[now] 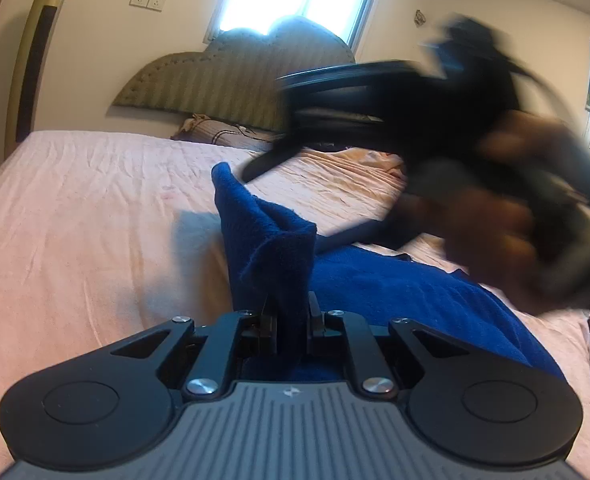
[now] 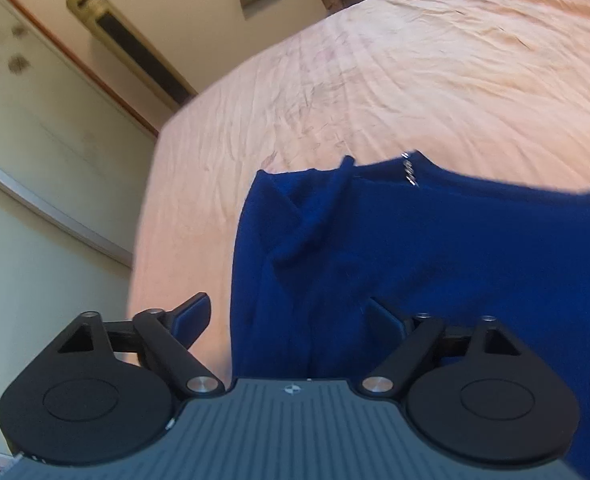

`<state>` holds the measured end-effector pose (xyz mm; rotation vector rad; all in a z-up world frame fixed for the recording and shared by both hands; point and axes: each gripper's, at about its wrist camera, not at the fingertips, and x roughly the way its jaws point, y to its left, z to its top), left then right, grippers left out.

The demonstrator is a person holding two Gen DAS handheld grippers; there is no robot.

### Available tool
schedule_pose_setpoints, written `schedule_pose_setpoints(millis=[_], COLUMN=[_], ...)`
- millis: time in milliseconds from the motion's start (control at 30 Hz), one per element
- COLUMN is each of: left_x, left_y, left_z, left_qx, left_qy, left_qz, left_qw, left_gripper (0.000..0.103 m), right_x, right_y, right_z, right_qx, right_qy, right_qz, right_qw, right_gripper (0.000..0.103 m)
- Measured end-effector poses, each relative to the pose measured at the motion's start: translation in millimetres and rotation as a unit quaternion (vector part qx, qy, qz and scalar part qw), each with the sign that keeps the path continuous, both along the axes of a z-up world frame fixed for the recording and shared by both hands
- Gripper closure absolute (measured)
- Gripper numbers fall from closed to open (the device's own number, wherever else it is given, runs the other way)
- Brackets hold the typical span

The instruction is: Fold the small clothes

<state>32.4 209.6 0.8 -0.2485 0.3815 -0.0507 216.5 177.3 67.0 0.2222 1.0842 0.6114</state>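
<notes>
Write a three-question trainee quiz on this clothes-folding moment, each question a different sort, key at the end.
1. True or false: the left gripper is shut on a bunched part of the blue garment.
2. Multiple choice: the right gripper is (A) shut on the garment, (B) open above the garment, (C) out of view.
3. Fill in: the garment lies on a wrinkled ____ bedsheet.

Key: 1 true; 2 B; 3 pink.
</notes>
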Motion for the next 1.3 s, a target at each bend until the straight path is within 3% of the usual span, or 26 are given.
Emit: schedule_pose_setpoints(millis=[67, 133, 167, 200, 333, 500, 600, 767, 867, 933, 1000, 1133, 1300], left_x=[1, 2, 3, 3, 2, 5, 6, 10, 12, 10, 10, 0, -3], left_y=[2, 2, 1, 1, -8, -48, -97, -177, -205, -211, -215, -226, -250], left_z=[-1, -1, -2, -2, 5, 26, 30, 11, -4, -7, -5, -1, -6], left_qx=[-0.007, -0.01, -0.01, -0.007, 0.013, -0.001, 0.008, 0.038, 0.061, 0.071, 0.085, 0.14, 0.215], left_qy=[0.002, 0.007, 0.009, 0.012, 0.011, 0.008, 0.009, 0.04, 0.065, 0.066, 0.066, 0.052, 0.023], left_qz=[-0.003, -0.01, -0.013, -0.016, -0.033, -0.097, -0.156, -0.23, -0.243, -0.242, -0.244, -0.249, -0.275], left_qw=[1.0, 0.9999, 0.9998, 0.9998, 0.9993, 0.9952, 0.9877, 0.9716, 0.966, 0.9655, 0.9638, 0.9568, 0.9369], left_gripper=[0.092, 0.092, 0.092, 0.092, 0.091, 0.091, 0.091, 0.091, 0.091, 0.091, 0.091, 0.091, 0.072], right_x=[8, 7, 7, 7, 0, -16, -25, -31, -34, -36, -49, -39, -26], right_y=[27, 44, 49, 46, 8, -104, -183, -277, -301, -316, -343, -362, -358], right_z=[-3, -9, -10, -11, 1, 26, 30, -2, -31, -42, -44, -44, -48], right_qx=[-0.053, -0.102, -0.113, -0.116, -0.091, -0.036, -0.027, -0.016, 0.0, 0.04, 0.082, 0.126, 0.111], right_qy=[-0.012, -0.033, -0.037, -0.043, -0.077, -0.102, -0.1, -0.08, -0.067, -0.06, -0.057, -0.057, -0.049], right_qz=[0.02, 0.034, 0.042, 0.047, 0.05, 0.03, -0.009, -0.084, -0.107, -0.126, -0.15, -0.17, -0.164], right_qw=[0.998, 0.994, 0.992, 0.991, 0.992, 0.994, 0.995, 0.993, 0.992, 0.989, 0.984, 0.976, 0.979], right_gripper=[0.024, 0.056, 0.085, 0.088, 0.089, 0.09, 0.09, 0.091, 0.09, 0.077, 0.069, 0.066, 0.066])
